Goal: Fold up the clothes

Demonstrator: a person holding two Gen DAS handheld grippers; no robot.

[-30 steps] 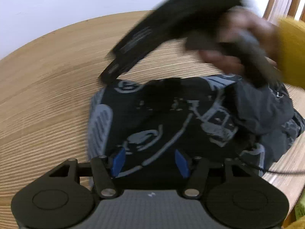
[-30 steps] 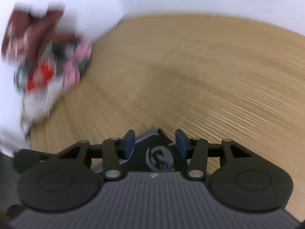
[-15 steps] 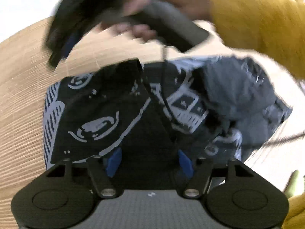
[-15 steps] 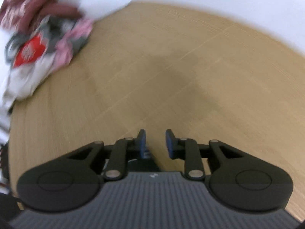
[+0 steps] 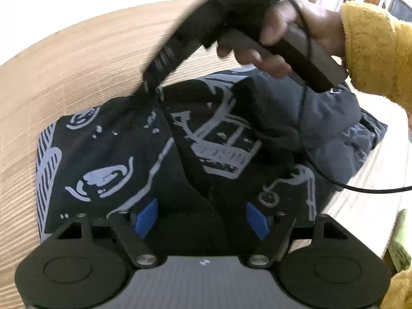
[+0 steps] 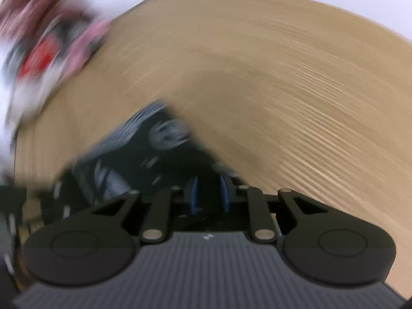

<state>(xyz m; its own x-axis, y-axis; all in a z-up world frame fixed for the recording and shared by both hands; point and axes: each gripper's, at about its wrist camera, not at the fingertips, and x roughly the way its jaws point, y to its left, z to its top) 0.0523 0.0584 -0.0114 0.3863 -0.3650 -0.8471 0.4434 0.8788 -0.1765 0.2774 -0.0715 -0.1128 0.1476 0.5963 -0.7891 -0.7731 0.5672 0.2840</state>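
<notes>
While the black printed garment (image 5: 144, 154) lies bunched on the wooden table (image 5: 77, 59), its left part sits fairly flat and its right part is heaped in grey-black folds toward the table's near edge. In the left wrist view the left gripper (image 5: 202, 217) hovers low over the cloth with its blue pads spread wide and nothing between them. The right gripper (image 6: 208, 195), held in a hand (image 5: 296, 33) below a yellow fleece sleeve (image 5: 376, 51), reaches down to the garment's far edge; in its own blurred view the pads stand close together with dark cloth at and below them, but whether they actually pinch the fabric cannot be told. By its drape and creasing, the garment is judged light, soft and limp, with no stiffness to hold a fold unaided; it should not be fragile, though thin layers may slip or come up together. The soundest holds appear to be hems and corners, taken as a single layer, rather than the heaped middle. The print consists of pale cartoon-like line figures; no brand, label or legible writing can be made out. A second pile of red, pink and white clothes (image 6: 43, 51) lies at the table's far left, too blurred to read. A black cable (image 5: 360, 188) trails over the heaped side.
</notes>
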